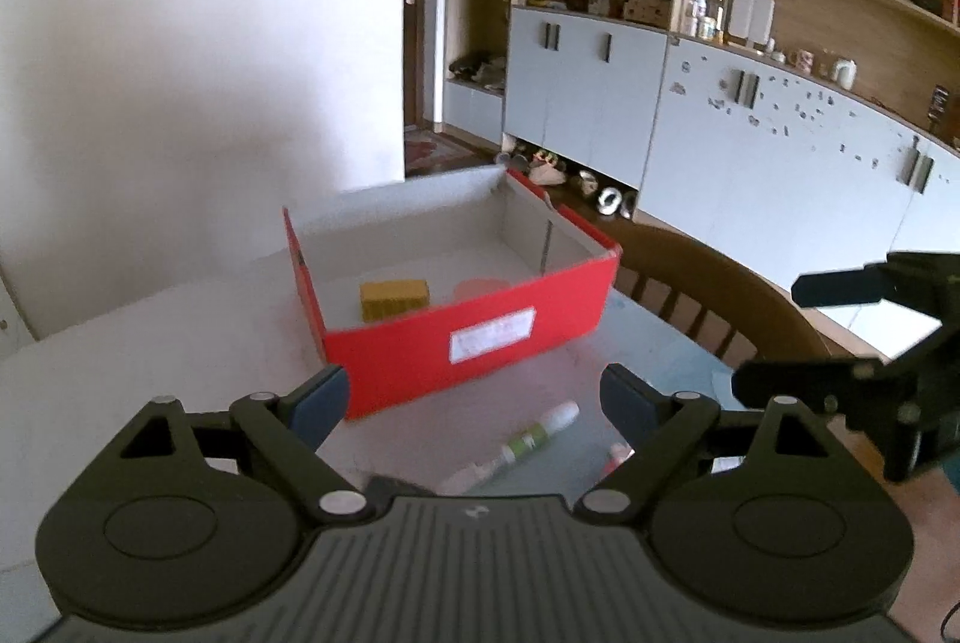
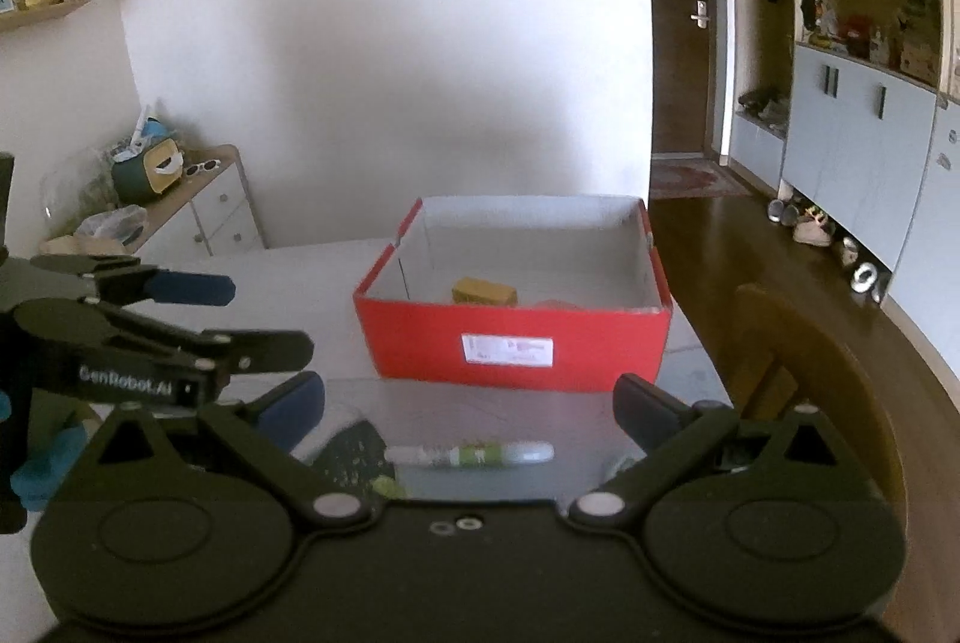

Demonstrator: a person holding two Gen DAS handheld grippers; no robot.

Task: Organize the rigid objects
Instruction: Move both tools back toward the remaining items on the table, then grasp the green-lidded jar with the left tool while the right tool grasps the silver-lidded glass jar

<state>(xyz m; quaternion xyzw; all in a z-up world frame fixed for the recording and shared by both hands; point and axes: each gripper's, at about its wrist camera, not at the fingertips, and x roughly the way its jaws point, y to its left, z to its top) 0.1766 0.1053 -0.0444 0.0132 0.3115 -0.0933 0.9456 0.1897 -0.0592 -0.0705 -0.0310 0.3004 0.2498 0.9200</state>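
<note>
A: Left wrist view, reading left to right. White table (image 1: 120, 343). Left gripper (image 1: 474, 397) low in the foreground, jaws spread wide, nothing between them. Ahead of it sits the red box (image 1: 480, 343), lid off, white label on its near wall.

B: Contents?

A: A yellow block (image 1: 394, 299) on the box floor toward the left wall. Something pinkish (image 1: 480, 290) right of it, too blurred to name.

B: On the table itself?

A: A tube (image 1: 528, 439), white with a green band, lying flat just in front of the box, between the left gripper's fingers as seen from this camera, touching neither. Farther right, the right gripper (image 1: 762, 331) comes in from the frame edge, jaws apart, holding nothing. A wooden chair (image 1: 708, 283) stands behind the table, cupboards (image 1: 600, 102) beyond.

B: Right wrist view?

A: Left gripper (image 2: 270, 319) enters from the left, jaws apart, empty. A side cabinet (image 2: 210, 199) stands by the wall behind it. Right gripper (image 2: 468, 397) in the foreground, jaws spread, empty. A dark speckled item (image 2: 354, 451) lies near its left finger; cannot tell what it is. The tube (image 2: 474, 454) lies crosswise beside that item, in front of the box (image 2: 510, 343). The block (image 2: 485, 292) shows over the box's near wall. Chair (image 2: 810, 373) at right, door (image 2: 684, 12) beyond.
</note>
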